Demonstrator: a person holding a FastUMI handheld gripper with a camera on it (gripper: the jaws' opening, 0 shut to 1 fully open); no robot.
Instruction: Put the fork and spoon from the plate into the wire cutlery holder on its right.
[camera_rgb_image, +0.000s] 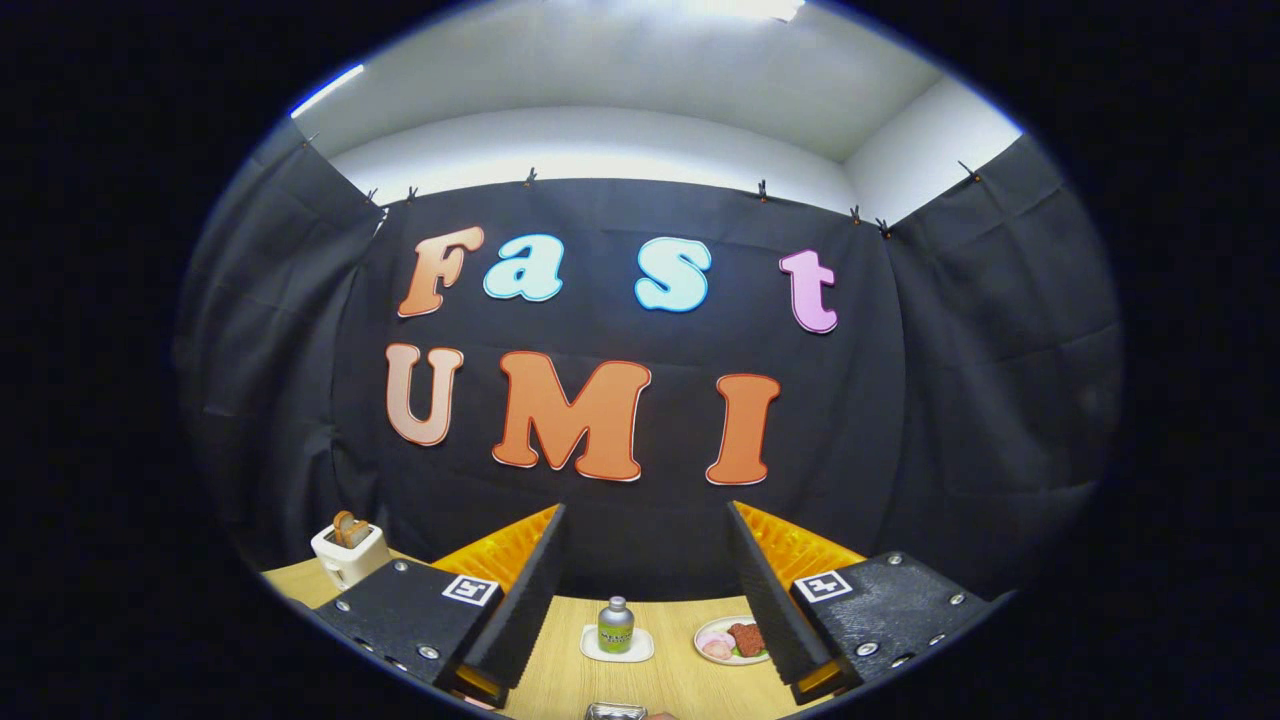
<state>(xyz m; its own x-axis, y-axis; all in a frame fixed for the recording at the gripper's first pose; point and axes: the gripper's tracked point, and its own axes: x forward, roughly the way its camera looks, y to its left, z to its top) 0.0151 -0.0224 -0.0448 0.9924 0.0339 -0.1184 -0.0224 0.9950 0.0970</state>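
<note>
the tongs (648, 600) are spread wide with nothing between them, held high and level over the desk (560, 670), looking more at the back wall than at the work. the fork, spoon and wire cutlery holder can't be made out from here; only a sliver of something metallic (615, 711) peeks in at the near edge below the fingers, and i cannot tell what it is, so the task looks not yet begun. the risk from here, i judge, is coming down blind: with the cutlery beneath the line of sight, a descent could miss a thin handle, or strike a plate rim and skid the pieces about. by count: one small bottle (616, 625) standing on one white coaster (617, 648), beyond and between the fingers; one small plate of food (728, 640), just beside the right finger, partly hidden by it; one toaster (349, 552) with bread in it, well apart beyond the left finger.
</note>
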